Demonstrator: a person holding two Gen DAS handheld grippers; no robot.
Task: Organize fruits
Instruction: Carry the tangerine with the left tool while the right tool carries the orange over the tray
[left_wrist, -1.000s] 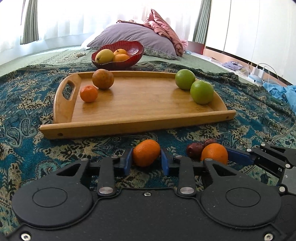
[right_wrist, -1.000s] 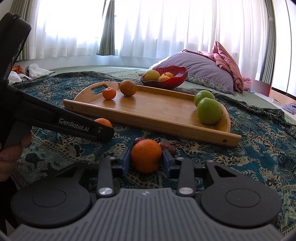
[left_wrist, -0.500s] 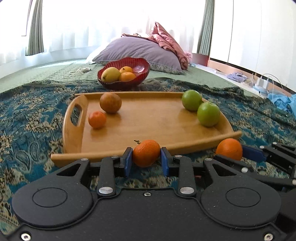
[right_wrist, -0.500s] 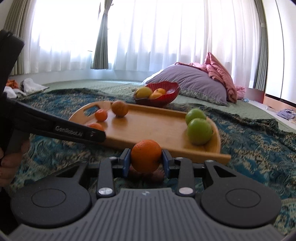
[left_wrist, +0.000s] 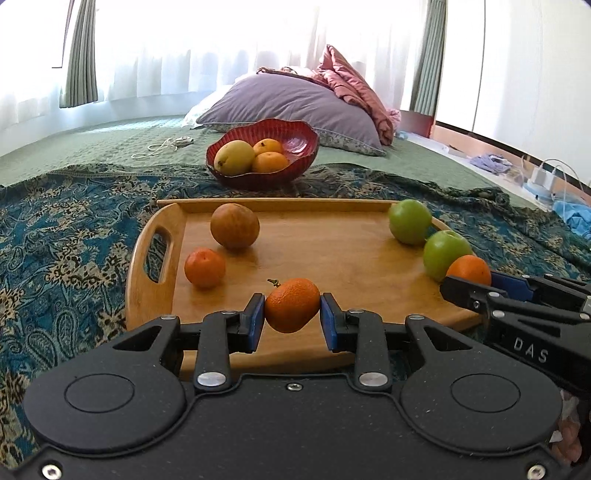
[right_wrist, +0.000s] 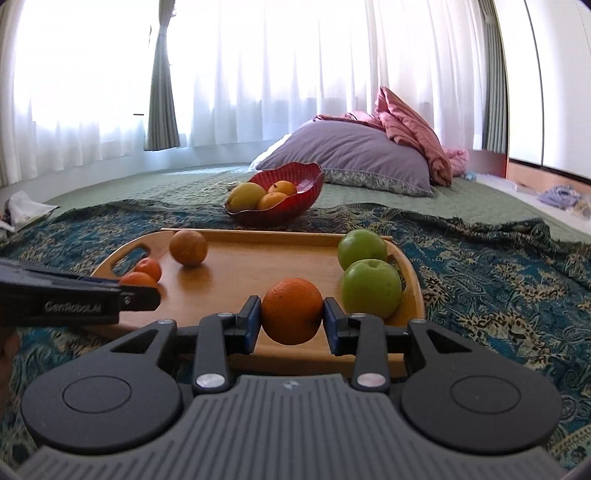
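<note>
Both grippers have risen off the patterned blanket (left_wrist: 66, 258) and come forward over the near edge of the wooden tray (left_wrist: 332, 258), where a second ago they sat low on the cloth in front of it. Nearest in the left wrist view, the left gripper (left_wrist: 292, 319) pinches a small tangerine (left_wrist: 291, 309) between its blue pads, stem tilted up to the left. In the right wrist view the right gripper (right_wrist: 291, 320) is clamped on a larger orange (right_wrist: 291, 309).

To set these down well, I would lower each fruit until it rests on the tray floor before loosening the grip, since round fruit dropped from any height is likely to roll. Citrus seems to be gathering at the handle end, so the small orange fruit (left_wrist: 204, 267) and the brownish round fruit (left_wrist: 234, 226) mark a sensible target for both.

On the right side of the tray two green apples (right_wrist: 369, 291) sit just beyond the orange; pushing straight ahead risks nudging them. The two grippers are close together and could bump.

Farther off, a red bowl (left_wrist: 295, 162) holds a yellow fruit and two oranges, with a purple pillow (left_wrist: 295, 99) behind.
</note>
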